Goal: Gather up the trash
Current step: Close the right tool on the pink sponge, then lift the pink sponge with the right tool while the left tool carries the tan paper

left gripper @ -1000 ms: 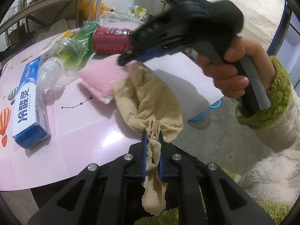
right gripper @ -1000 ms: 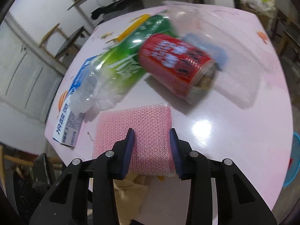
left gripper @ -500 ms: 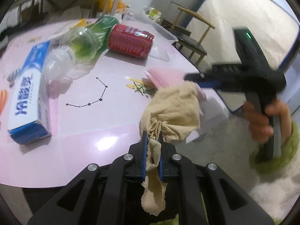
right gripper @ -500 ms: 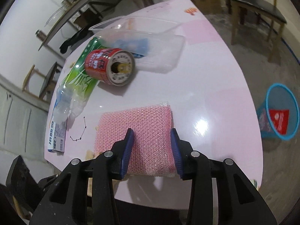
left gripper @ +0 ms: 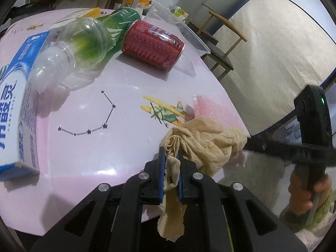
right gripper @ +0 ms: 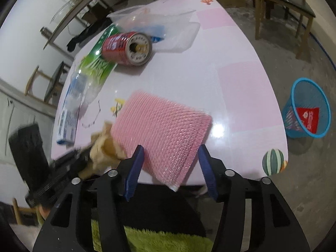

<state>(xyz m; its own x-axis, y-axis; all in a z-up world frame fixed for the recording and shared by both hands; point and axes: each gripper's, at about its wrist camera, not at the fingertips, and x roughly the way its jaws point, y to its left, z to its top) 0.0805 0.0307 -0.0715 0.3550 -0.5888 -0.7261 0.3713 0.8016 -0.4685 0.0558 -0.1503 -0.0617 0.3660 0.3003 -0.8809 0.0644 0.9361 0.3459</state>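
Note:
My left gripper (left gripper: 170, 155) is shut on a crumpled beige cloth (left gripper: 201, 145) at the near edge of the pink table (left gripper: 90, 153). The cloth also shows in the right wrist view (right gripper: 103, 147). My right gripper (right gripper: 171, 161) is open, its jaws wide apart around a pink mesh sponge (right gripper: 161, 126) that tilts loose between them at the table edge. The sponge shows partly behind the cloth in the left wrist view (left gripper: 212, 109). A red can (left gripper: 153, 44), a green-labelled plastic bottle (left gripper: 84, 42) and a blue toothpaste box (left gripper: 14, 109) lie farther back.
A clear plastic container (right gripper: 168, 27) lies behind the can. A blue mesh trash basket (right gripper: 306, 109) with a red wrapper stands on the floor to the right of the table. Wooden chairs (right gripper: 281, 4) stand beyond.
My right gripper has opened from its grip on the pink sponge, which now tilts loose between the jaws. It pulled back to the table edge. My left gripper keeps the cloth.

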